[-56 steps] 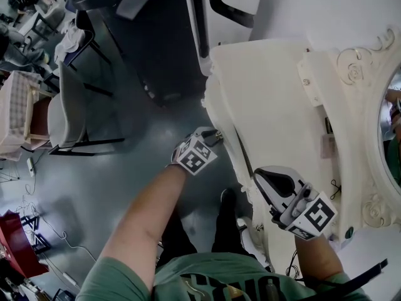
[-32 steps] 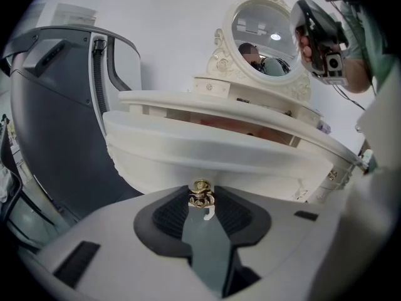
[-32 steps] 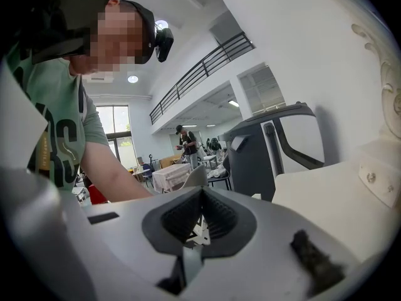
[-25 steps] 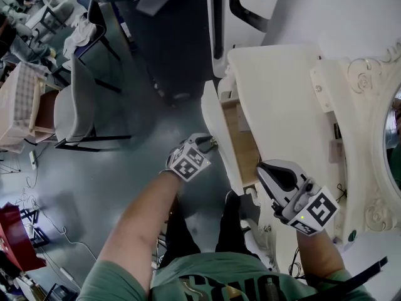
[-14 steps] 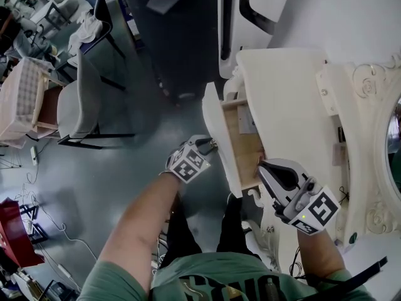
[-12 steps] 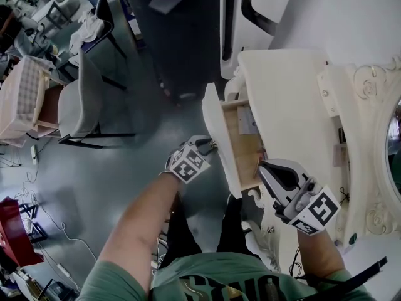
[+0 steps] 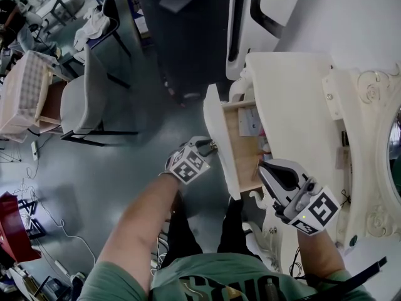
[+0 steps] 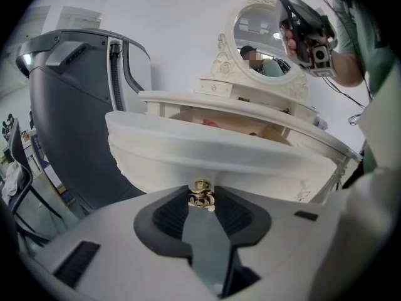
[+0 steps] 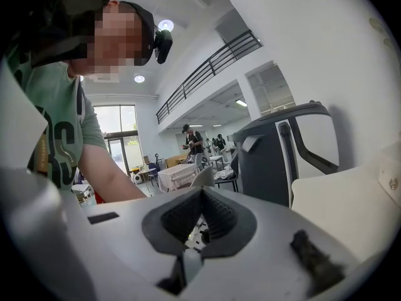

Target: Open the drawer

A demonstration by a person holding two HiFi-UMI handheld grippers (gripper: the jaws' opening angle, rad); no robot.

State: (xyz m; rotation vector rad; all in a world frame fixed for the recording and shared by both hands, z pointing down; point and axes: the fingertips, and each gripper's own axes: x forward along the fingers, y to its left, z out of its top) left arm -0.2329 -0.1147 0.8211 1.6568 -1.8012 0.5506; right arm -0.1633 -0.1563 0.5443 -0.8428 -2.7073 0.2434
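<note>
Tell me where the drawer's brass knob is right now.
The brass knob sits mid-frame in the left gripper view, clamped in the left gripper, on the front of the pulled-out drawer under the tabletop.

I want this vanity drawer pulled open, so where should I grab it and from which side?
Take the brass knob at the middle of the drawer front, coming straight at it from the room side. It juts from the curved front, the only part narrow enough to pinch; the left tongs grip it that way.
</note>
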